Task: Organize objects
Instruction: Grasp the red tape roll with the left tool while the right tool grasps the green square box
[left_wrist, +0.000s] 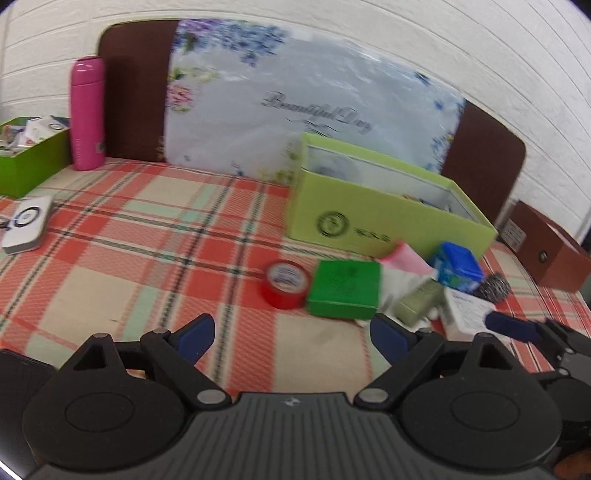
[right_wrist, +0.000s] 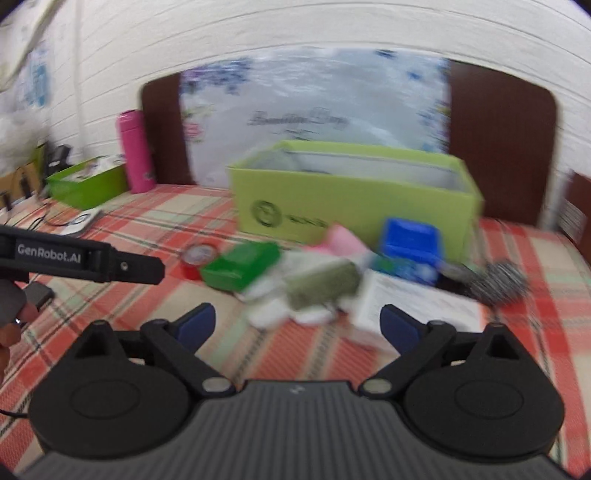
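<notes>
Left wrist view: I'm holding the left gripper with its blue pads wide apart, nothing between them, just over bare plaid cloth. It's released because nothing is picked yet; it's pointing down toward the clutter, which reads as an approach.

Just past the pads the pile is sitting loose on the cloth: red tape roll touching the small green box, then a white cloth bundle with an olive tube on it, a white carton, pink packet and blue box behind, steel scrubber at the far right. All are bunched in front of the big lime bin, likely dumped there to be sorted into it.

Right gripper is likewise unclenched and empty, with the white carton's near corner showing between the tips but not touched. Its view is blurred, so fine contact I can't tell.

Farther off, the lime bin is standing open-topped, so dropping in needs no lid work. At the far left edge a white flat device is lying alone, a darker green tray is already holding items, and a pink bottle is standing upright beside it against the headboard.
</notes>
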